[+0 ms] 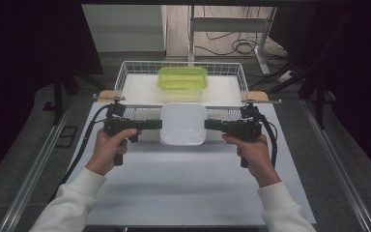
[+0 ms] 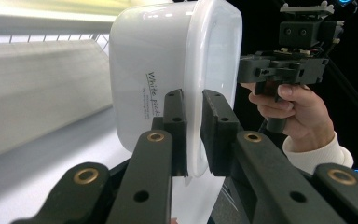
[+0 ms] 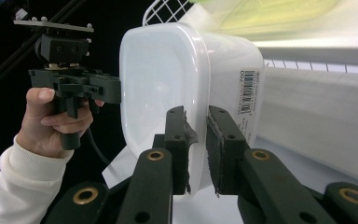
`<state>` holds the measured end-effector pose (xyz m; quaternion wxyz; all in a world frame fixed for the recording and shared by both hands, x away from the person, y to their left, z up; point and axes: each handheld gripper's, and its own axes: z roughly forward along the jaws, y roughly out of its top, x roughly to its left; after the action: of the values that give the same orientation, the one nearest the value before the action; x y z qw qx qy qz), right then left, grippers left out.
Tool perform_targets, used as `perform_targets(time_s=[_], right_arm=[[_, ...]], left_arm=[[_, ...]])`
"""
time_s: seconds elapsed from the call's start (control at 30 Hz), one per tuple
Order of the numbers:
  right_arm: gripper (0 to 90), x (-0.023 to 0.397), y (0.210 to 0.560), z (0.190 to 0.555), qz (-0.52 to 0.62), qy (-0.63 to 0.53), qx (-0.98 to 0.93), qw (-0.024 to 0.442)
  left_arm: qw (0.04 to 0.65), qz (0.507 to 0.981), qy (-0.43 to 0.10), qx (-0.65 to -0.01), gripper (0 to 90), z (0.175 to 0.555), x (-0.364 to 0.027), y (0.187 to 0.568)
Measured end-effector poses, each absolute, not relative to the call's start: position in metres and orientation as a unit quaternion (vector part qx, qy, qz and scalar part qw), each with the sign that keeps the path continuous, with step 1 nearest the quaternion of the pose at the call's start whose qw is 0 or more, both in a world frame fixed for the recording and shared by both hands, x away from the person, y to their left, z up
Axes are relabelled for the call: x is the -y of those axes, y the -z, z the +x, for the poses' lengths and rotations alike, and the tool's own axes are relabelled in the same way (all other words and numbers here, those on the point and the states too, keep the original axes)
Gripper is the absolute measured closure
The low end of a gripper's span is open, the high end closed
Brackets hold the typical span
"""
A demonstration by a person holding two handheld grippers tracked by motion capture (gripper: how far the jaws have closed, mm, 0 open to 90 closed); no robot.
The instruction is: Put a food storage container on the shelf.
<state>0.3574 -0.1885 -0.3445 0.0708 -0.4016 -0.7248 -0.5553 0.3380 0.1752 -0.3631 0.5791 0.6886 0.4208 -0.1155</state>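
I see a white wire basket [image 1: 121, 77] sitting at the far edge of the tabletop [image 1: 193, 188], with a green lidded container [image 1: 182, 78] inside it.

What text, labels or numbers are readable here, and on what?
"White pack": on the side wall of the white container, seen in the left gripper view.
Smaller print under it: too small to read.
Barcode sticker on the container's other side, right gripper view: a number at the top looks like "700"; the remaining digits are unreadable.
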Motion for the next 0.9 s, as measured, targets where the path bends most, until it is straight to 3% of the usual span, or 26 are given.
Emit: perform_targets(time_s=[0.9], right_arm=[[78.5,0.182,0.311,0.381,-0.390,0.566,0.723,0.060]], left_arm=[[0.584,0.690,0.097,-0.416,80.9,0.362,-0.182,0.324]])
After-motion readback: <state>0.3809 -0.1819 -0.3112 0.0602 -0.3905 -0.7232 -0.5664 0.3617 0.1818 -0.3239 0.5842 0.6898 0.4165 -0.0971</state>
